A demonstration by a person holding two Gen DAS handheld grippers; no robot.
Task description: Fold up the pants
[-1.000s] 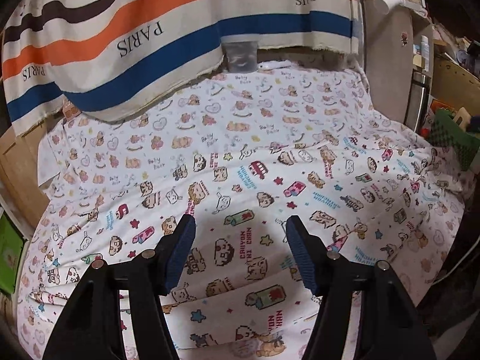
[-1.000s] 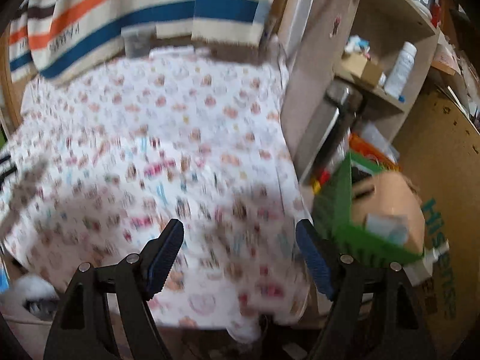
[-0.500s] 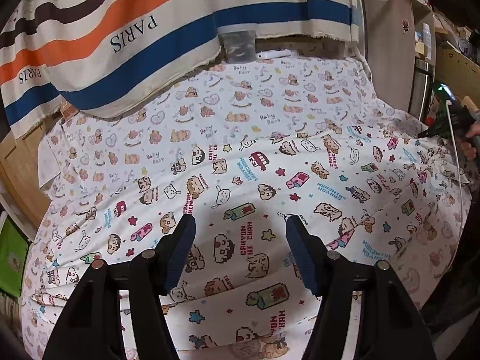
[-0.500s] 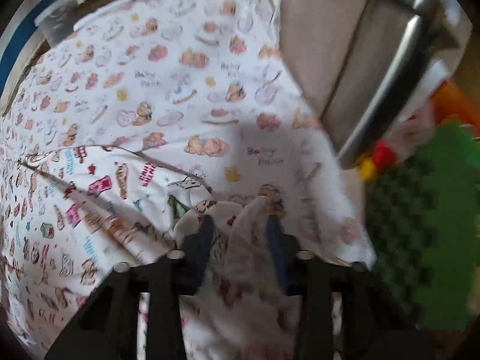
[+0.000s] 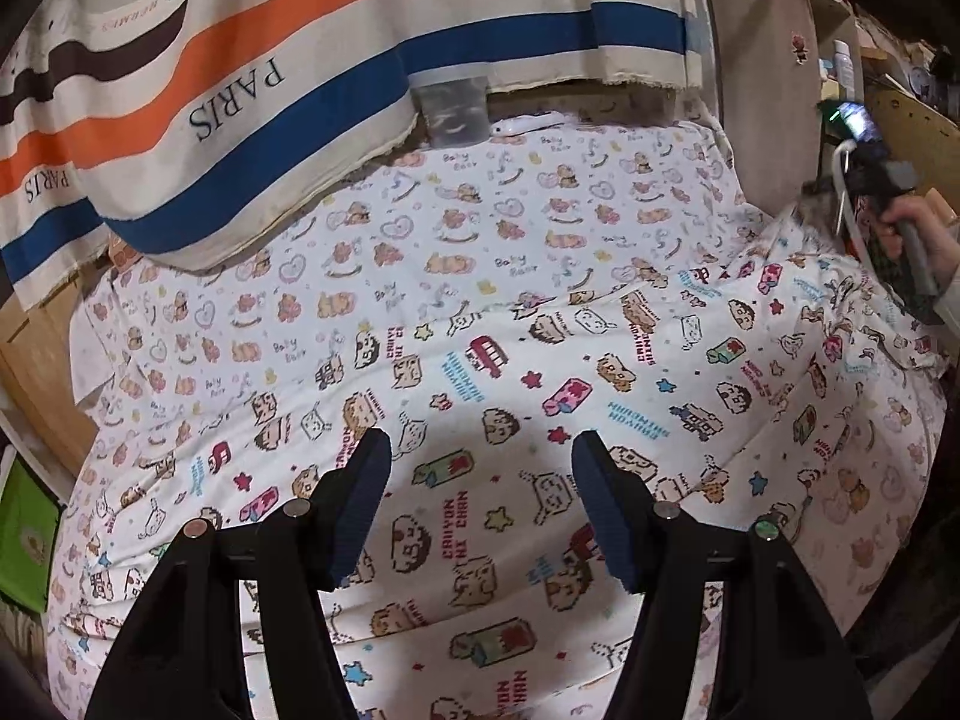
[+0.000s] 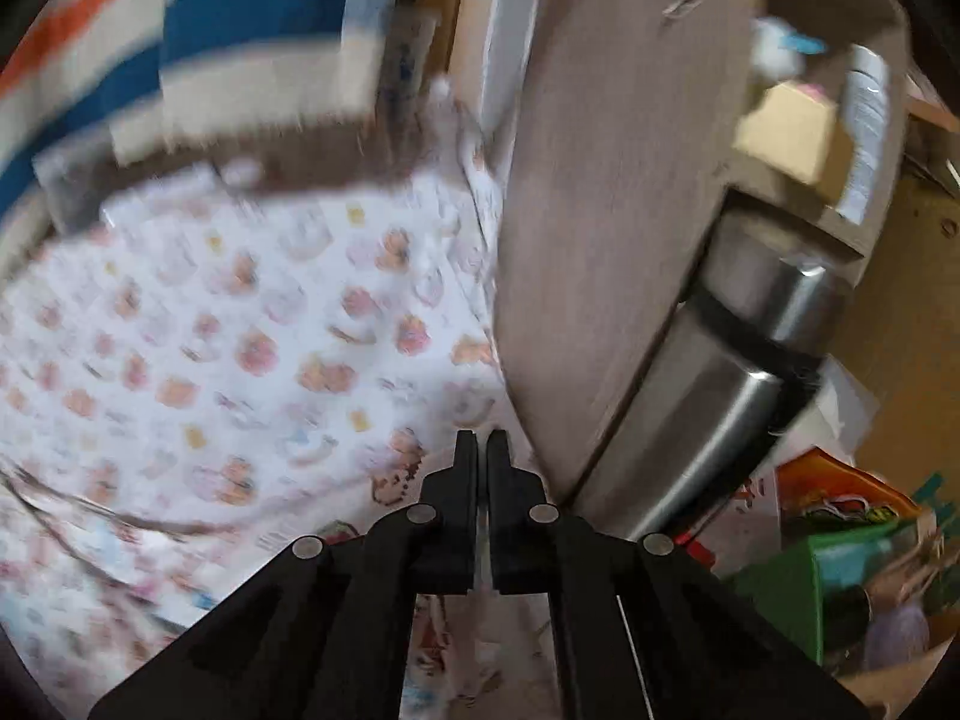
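The white cartoon-print pants (image 5: 600, 396) lie spread over the bear-print sheet (image 5: 372, 276) on the bed. My left gripper (image 5: 480, 510) is open and empty just above the pants' near part. My right gripper (image 6: 481, 450) is shut on the pants' edge, and the cloth (image 6: 444, 648) hangs below its jaws. In the left wrist view the right gripper (image 5: 828, 204) lifts the pants' far right corner off the bed. The right wrist view is blurred.
A striped PARIS cloth (image 5: 240, 90) hangs over the bed's back. A wooden panel (image 6: 600, 210) and a steel bin (image 6: 720, 408) stand right of the bed. A green basket (image 6: 798, 588) and shelves with a box (image 6: 786, 126) lie further right.
My right gripper came down onto the pants' right edge, closed on it and has lifted it up. My left gripper stayed open over the pants, barely moving.
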